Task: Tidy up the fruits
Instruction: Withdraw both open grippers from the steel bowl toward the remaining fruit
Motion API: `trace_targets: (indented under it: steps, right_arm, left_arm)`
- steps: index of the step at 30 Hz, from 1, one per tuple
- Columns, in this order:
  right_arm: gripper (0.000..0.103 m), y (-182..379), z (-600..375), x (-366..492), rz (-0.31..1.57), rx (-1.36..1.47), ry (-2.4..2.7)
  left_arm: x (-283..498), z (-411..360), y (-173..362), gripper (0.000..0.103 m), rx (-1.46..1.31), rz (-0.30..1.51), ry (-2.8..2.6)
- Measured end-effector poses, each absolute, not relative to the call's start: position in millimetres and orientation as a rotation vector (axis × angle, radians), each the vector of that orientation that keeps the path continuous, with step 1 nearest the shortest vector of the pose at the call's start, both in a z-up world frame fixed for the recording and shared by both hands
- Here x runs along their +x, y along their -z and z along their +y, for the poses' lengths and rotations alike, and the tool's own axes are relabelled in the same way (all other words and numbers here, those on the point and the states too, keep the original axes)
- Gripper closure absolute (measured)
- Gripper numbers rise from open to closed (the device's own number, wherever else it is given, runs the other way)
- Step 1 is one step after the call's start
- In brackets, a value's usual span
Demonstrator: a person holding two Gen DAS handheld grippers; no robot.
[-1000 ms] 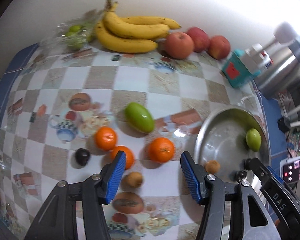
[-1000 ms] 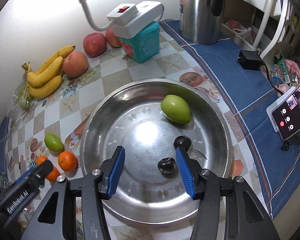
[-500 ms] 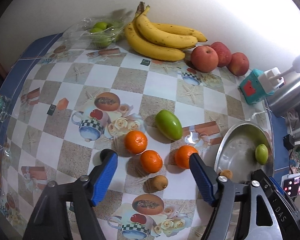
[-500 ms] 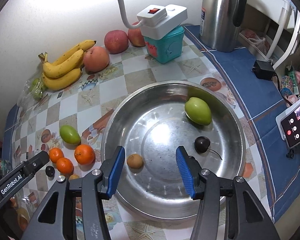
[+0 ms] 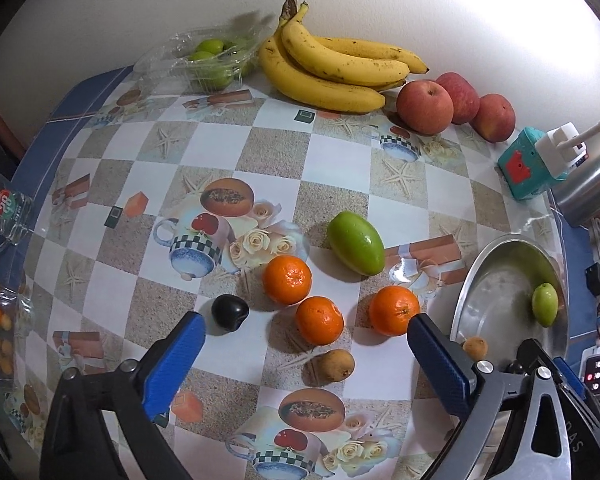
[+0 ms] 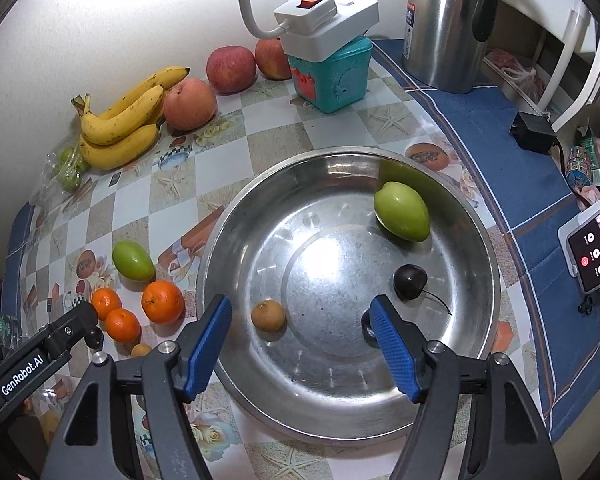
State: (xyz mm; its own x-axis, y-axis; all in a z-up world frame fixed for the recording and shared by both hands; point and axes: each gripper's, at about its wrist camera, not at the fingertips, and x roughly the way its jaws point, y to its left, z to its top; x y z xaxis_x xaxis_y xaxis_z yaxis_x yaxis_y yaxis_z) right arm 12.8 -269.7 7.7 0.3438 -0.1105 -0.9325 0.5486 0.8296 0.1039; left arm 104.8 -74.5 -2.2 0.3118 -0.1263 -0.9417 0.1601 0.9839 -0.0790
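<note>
- Since 1 s back: left view pulled up and away from the loose fruit, jaws spread wider; right view drawn back from the bowl, a small brown fruit now showing inside it, dark cherry no longer between the fingers.
- Steel bowl holding 3 fruits well apart: green fruit by the far right wall, cherry with stem to the right, brown fruit to the left.
- On the tablecloth, left of the bowl: 3 oranges in a loose cluster, second green fruit just behind, dark fruit to the left, brown fruit nearest.
- Left gripper wide open, empty, above that cluster.
- Right gripper open, empty, over the bowl's near half.
- Along the wall: bananas, 3 apples, plastic tray of limes, teal box, kettle.
</note>
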Motion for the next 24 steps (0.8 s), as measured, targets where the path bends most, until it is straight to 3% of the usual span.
trace_targets:
  steps: [2, 24]
  right_arm:
    - [0.016, -7, -269, 13, 1.148, 0.434, 0.449]
    - [0.014, -7, -266, 15, 1.108, 0.429, 0.456]
  left_arm:
    - [105, -75, 2, 0.001, 0.033, 1.238, 0.188]
    - [106, -72, -8, 0.0, 0.184, 1.141, 0.143]
